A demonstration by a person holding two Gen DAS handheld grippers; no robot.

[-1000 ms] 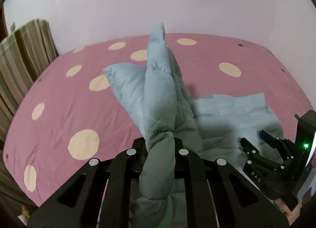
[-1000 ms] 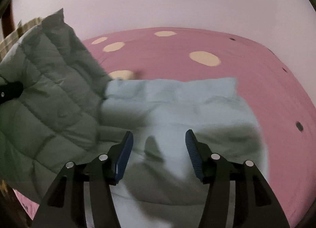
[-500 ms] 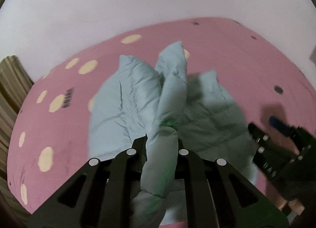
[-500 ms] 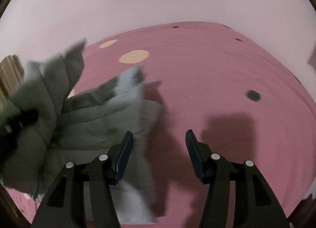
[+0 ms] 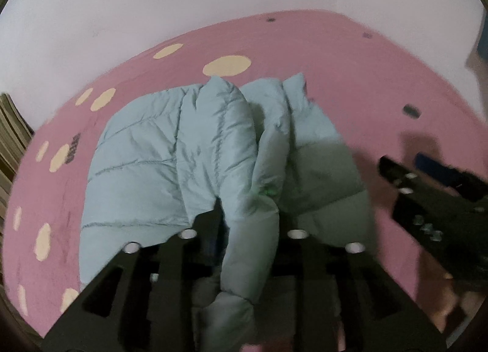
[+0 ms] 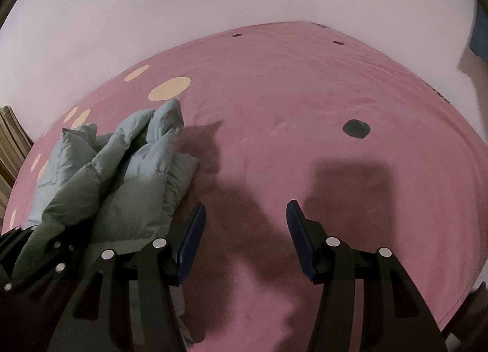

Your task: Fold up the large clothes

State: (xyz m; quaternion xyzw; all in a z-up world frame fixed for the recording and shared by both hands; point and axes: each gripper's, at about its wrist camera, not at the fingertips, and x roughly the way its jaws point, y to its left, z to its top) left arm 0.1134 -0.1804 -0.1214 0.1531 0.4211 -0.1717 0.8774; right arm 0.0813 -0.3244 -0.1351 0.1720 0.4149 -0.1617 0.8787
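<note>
Puffer jacket [image 5: 170, 150] spread whole left-wrist; right-wrist mostly bare pink sheet [image 6: 305, 92]

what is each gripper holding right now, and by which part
Left gripper: jaws just opening, a fold of the light blue puffer jacket between them, no longer pinched. Right gripper: open, holding nothing.

Your home bedroom: a bed [image 6: 305, 101] under a pink dotted sheet, set against plain white walls [image 6: 183, 1].
</note>
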